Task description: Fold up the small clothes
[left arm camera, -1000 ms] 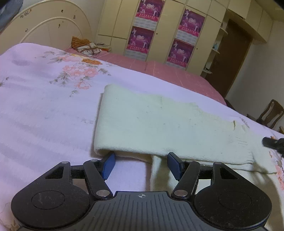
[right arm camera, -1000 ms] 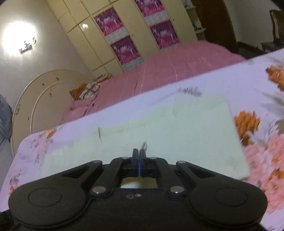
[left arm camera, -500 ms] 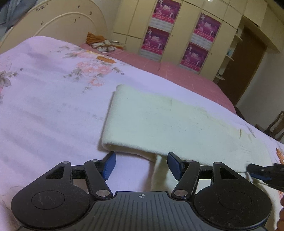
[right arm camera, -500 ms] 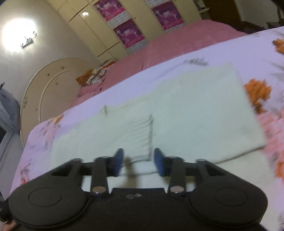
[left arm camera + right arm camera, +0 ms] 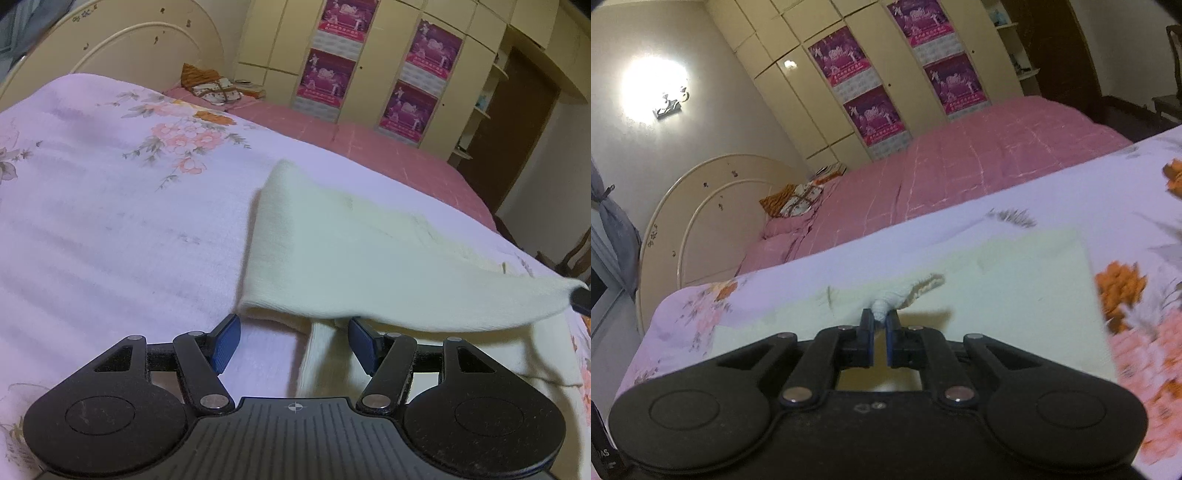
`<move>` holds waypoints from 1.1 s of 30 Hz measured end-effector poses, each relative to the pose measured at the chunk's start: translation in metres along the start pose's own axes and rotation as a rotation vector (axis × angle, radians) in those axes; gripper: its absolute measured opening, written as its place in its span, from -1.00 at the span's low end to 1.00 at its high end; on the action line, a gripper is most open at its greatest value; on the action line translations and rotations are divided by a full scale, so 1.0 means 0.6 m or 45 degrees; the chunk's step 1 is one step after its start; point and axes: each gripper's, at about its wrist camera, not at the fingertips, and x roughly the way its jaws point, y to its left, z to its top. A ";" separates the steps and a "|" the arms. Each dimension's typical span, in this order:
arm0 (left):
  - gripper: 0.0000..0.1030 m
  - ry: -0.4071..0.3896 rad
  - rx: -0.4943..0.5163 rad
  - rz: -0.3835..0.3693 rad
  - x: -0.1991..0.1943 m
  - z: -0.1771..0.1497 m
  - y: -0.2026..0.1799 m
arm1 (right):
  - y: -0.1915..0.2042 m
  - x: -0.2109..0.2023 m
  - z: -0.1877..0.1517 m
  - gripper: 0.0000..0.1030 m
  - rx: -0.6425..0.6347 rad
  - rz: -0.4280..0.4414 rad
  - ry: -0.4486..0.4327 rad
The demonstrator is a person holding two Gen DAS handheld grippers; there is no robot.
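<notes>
Here the right gripper (image 5: 880,320) hides most of what it holds: only a bunched knob of the cream garment (image 5: 997,273) pokes out past its fingertips, pinched between jaws that are nearly closed on it, and the ribbed edge trailing toward 1 o'clock is blurred. How much cloth sits inside the jaws cannot be told. The rest of the garment lies flat on the flowered sheet (image 5: 1071,192) beyond the fingers, running from 10 to 2 o'clock in the right wrist view.

The left wrist view shows what the right one cannot: the garment (image 5: 369,266) is folded over itself, its upper layer lifted into a point at 3 o'clock, where a dark tip of the right gripper (image 5: 580,297) meets it at the frame edge, mostly cut off. A lower layer lies beneath, near 5 o'clock.

The left gripper (image 5: 293,341) is wide open and holds nothing. The folded near edge of the garment lies just beyond its fingertips at 12 o'clock; the lower layer runs between the fingers (image 5: 225,343), nearer the right-hand one. Whether cloth touches that finger is unclear.

Only the right wrist view shows the wall lamp (image 5: 655,92).
</notes>
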 end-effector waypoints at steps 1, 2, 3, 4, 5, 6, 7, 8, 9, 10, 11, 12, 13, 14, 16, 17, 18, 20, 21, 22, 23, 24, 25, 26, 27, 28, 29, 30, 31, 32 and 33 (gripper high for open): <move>0.23 0.001 0.001 0.000 0.002 0.000 0.000 | -0.006 -0.003 0.001 -0.87 0.003 -0.010 -0.006; 0.23 0.001 0.006 0.000 0.003 0.001 0.001 | -0.015 -0.007 0.002 -0.87 0.006 -0.025 -0.015; 0.23 0.001 0.011 -0.001 0.004 0.001 0.001 | -0.023 -0.013 0.003 -0.87 0.014 -0.039 -0.023; 0.23 0.002 0.017 -0.002 0.004 0.002 0.001 | -0.032 -0.019 0.002 -0.87 0.023 -0.049 -0.029; 0.23 0.002 0.022 -0.005 0.005 0.001 0.001 | -0.037 -0.023 -0.001 -0.87 0.031 -0.060 -0.032; 0.23 0.003 0.030 -0.007 0.006 0.002 0.001 | -0.045 -0.028 -0.001 -0.87 0.035 -0.072 -0.033; 0.23 0.003 0.037 -0.009 0.006 0.000 0.001 | -0.051 -0.032 -0.003 -0.87 0.037 -0.083 -0.032; 0.23 0.004 0.045 -0.010 0.005 0.000 -0.001 | -0.056 -0.034 -0.005 -0.87 0.040 -0.093 -0.031; 0.23 0.005 0.054 -0.011 0.006 0.000 -0.001 | -0.061 -0.037 -0.007 -0.87 0.045 -0.104 -0.032; 0.23 0.005 0.060 -0.012 0.005 -0.001 -0.002 | -0.067 -0.039 -0.008 -0.87 0.051 -0.113 -0.033; 0.23 0.006 0.063 -0.012 0.005 -0.001 -0.003 | -0.072 -0.042 -0.009 -0.87 0.057 -0.121 -0.035; 0.23 0.007 0.068 -0.013 0.005 -0.001 -0.003 | -0.076 -0.044 -0.010 -0.87 0.062 -0.129 -0.039; 0.23 0.008 0.072 -0.013 0.005 -0.001 -0.004 | -0.080 -0.047 -0.011 -0.87 0.070 -0.134 -0.043; 0.23 0.009 0.077 -0.011 0.005 -0.001 -0.004 | -0.085 -0.050 -0.012 -0.87 0.077 -0.140 -0.047; 0.23 0.009 0.083 -0.011 0.006 -0.001 -0.005 | -0.095 -0.055 -0.014 -0.87 0.083 -0.149 -0.047; 0.23 0.010 0.085 -0.012 0.005 -0.002 -0.005 | -0.097 -0.056 -0.015 -0.87 0.083 -0.153 -0.045; 0.23 0.011 0.088 -0.013 0.005 -0.002 -0.005 | -0.097 -0.055 -0.017 -0.87 0.081 -0.157 -0.041; 0.23 0.013 0.092 -0.017 0.005 -0.002 -0.005 | -0.105 -0.056 -0.020 -0.87 0.081 -0.164 -0.033; 0.23 0.013 0.093 -0.020 0.005 -0.001 -0.004 | -0.108 -0.055 -0.021 -0.87 0.085 -0.167 -0.030; 0.23 0.013 0.094 -0.022 0.004 -0.001 -0.004 | -0.112 -0.057 -0.022 -0.87 0.087 -0.169 -0.028; 0.23 0.013 0.096 -0.023 0.004 -0.002 -0.004 | -0.112 -0.057 -0.024 -0.87 0.086 -0.172 -0.027; 0.23 0.014 0.099 -0.025 0.004 -0.002 -0.004 | -0.113 -0.056 -0.025 -0.87 0.086 -0.176 -0.025; 0.23 0.013 0.102 -0.026 0.004 -0.002 -0.003 | -0.116 -0.058 -0.027 -0.87 0.086 -0.176 -0.023; 0.23 0.013 0.104 -0.027 0.004 -0.003 -0.003 | -0.117 -0.059 -0.029 -0.87 0.087 -0.179 -0.020; 0.23 0.013 0.106 -0.027 0.003 -0.003 -0.003 | -0.119 -0.059 -0.031 -0.87 0.087 -0.182 -0.016; 0.23 0.012 0.108 -0.026 0.003 -0.004 -0.003 | -0.120 -0.061 -0.033 -0.87 0.088 -0.183 -0.013; 0.23 0.012 0.111 -0.026 0.003 -0.004 -0.004 | -0.121 -0.062 -0.036 -0.87 0.090 -0.182 -0.010; 0.23 0.011 0.114 -0.025 0.003 -0.005 -0.005 | -0.120 -0.064 -0.039 -0.87 0.087 -0.182 -0.010; 0.23 0.010 0.120 -0.023 0.003 -0.005 -0.006 | -0.120 -0.065 -0.040 -0.87 0.082 -0.185 -0.008; 0.23 0.010 0.125 -0.022 0.003 -0.006 -0.007 | -0.121 -0.065 -0.042 -0.87 0.080 -0.188 -0.005; 0.23 0.010 0.129 -0.021 0.003 -0.007 -0.008 | -0.123 -0.066 -0.045 -0.87 0.085 -0.189 -0.001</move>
